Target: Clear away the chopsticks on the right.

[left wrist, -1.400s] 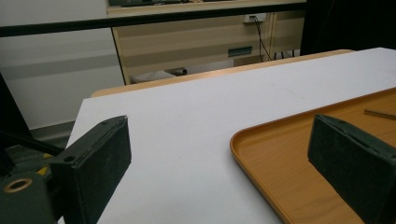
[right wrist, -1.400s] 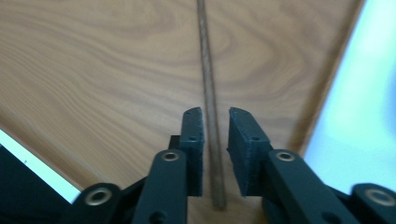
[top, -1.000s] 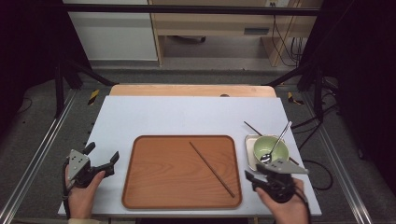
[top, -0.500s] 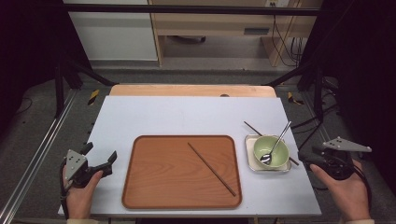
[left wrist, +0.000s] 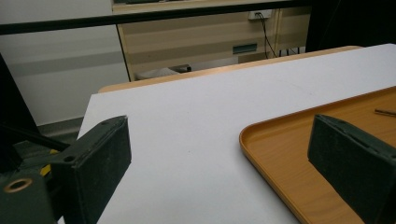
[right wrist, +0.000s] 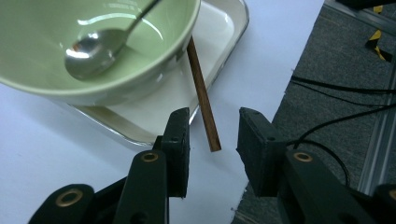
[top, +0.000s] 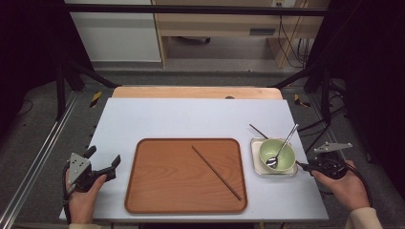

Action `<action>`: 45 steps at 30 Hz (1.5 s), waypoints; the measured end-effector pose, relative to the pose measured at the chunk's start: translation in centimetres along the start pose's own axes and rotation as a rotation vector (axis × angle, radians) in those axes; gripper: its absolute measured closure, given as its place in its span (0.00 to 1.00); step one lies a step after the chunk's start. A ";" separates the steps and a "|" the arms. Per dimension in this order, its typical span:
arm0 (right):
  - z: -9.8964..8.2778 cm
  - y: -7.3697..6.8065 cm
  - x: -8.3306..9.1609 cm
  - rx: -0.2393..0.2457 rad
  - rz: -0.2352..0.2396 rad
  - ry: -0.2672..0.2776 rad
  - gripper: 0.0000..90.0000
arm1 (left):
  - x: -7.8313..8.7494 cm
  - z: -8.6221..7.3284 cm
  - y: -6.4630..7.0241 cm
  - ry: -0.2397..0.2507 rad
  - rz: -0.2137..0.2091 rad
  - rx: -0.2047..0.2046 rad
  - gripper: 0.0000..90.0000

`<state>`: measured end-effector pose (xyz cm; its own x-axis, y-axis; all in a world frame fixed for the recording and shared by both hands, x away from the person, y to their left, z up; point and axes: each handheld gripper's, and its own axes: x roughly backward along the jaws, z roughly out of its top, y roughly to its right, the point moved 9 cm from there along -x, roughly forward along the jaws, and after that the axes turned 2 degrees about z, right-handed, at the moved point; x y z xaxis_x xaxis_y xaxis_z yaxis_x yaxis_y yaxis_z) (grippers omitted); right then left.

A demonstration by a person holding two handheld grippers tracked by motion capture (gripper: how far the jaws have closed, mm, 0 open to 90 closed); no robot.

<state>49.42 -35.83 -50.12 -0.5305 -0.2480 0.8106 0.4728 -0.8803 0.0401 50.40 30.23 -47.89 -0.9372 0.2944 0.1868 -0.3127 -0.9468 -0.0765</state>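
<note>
From my station, the middle of the chopstick (top: 258, 130) under the green bowl (top: 277, 153) is hidden by the bowl and the white dish (top: 255, 162); I see its two ends in the high view. In the right gripper view the bowl, the dish and the spoon (right wrist: 98, 44) handle are cut off by the top edge. In the left gripper view the tray (left wrist: 299, 154) runs off the right edge, and the chopstick on it (left wrist: 385, 112) shows its tip alone. Both forearms are cut off at the bottom of the high view.
</note>
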 end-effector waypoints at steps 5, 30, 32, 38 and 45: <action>-0.5 0.5 -0.9 0.013 0.002 -0.030 0.71 | -0.1 -0.1 0.0 -0.004 0.004 -0.002 0.06; -1.1 0.5 -2.6 0.050 0.053 -0.102 0.83 | -0.2 -0.3 0.1 -0.012 0.005 -0.010 0.06; -1.1 0.4 -2.6 0.046 0.057 -0.106 0.85 | -0.2 -0.3 0.0 -0.011 0.005 -0.010 0.06; -1.0 0.1 -2.6 0.057 0.065 -0.105 0.90 | -0.2 -0.3 0.1 -0.015 0.005 -0.012 0.06; -1.0 0.2 -2.5 0.070 0.062 -0.092 0.94 | -0.2 -0.3 0.0 -0.014 0.007 -0.011 0.06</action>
<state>50.16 -35.83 -52.67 -0.4332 -0.2600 0.8630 0.5527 -0.8330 0.0265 50.51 30.22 -48.24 -0.9372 0.2859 0.1998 -0.3079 -0.9473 -0.0887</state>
